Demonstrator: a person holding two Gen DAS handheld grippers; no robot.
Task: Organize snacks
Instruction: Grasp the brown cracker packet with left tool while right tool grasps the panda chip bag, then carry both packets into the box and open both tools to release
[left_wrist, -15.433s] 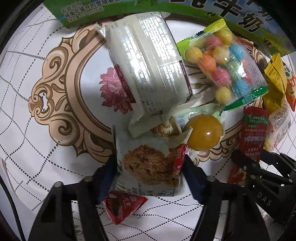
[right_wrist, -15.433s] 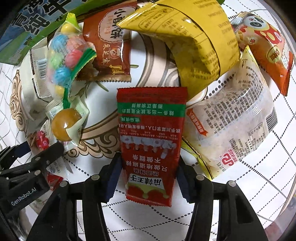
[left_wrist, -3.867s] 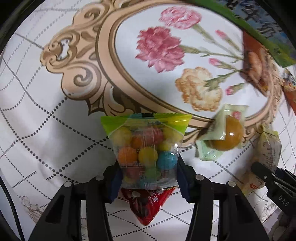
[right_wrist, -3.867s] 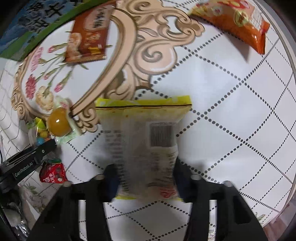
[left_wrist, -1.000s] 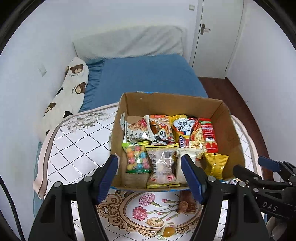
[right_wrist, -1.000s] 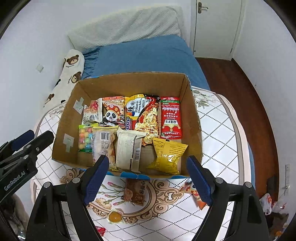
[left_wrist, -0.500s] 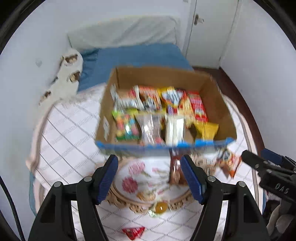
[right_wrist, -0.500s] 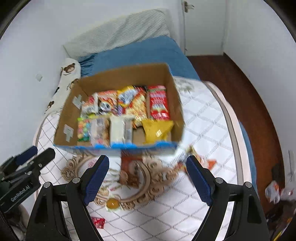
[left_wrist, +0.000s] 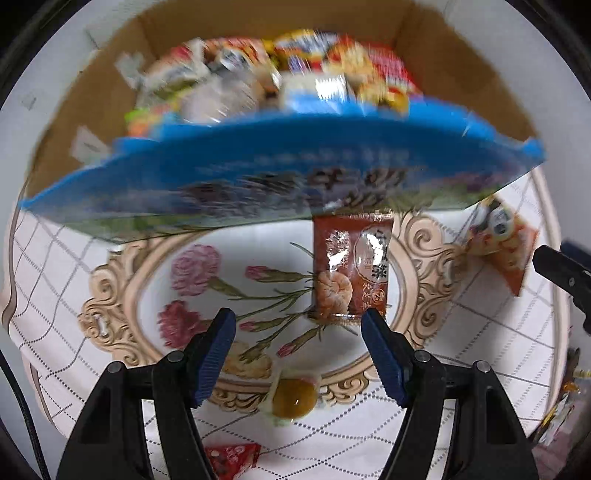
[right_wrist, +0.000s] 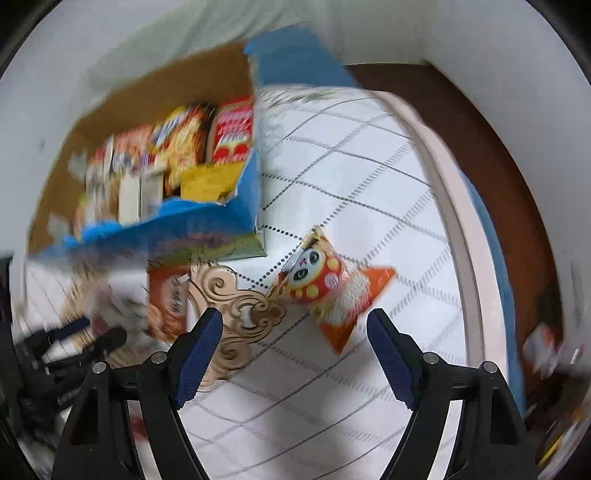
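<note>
Bare tablecloth (right_wrist: 332, 387) lies open ahead of the right gripper (right_wrist: 295, 325), its closing jaws empty, the panda snack bag (right_wrist: 332, 291) just beyond. The cardboard box (left_wrist: 258, 177) walls off the far side, touching the brown snack packet (left_wrist: 351, 269); the jelly cup (left_wrist: 293, 397) lies near the left gripper (left_wrist: 297, 325).

Patterned tablecloth (left_wrist: 92, 373) carries cardboard box (left_wrist: 92, 107), brown packet (left_wrist: 351, 269), panda packet (right_wrist: 332, 291), jelly cup (left_wrist: 293, 398), red packet (left_wrist: 232, 456).

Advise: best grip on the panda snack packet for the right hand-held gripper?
Come from above and pinch across the puffed middle of the panda snack packet. It lies flat and diagonal on the tablecloth, so the empty, closing right hand-held gripper likely needs rolling square to its long edges.
</note>
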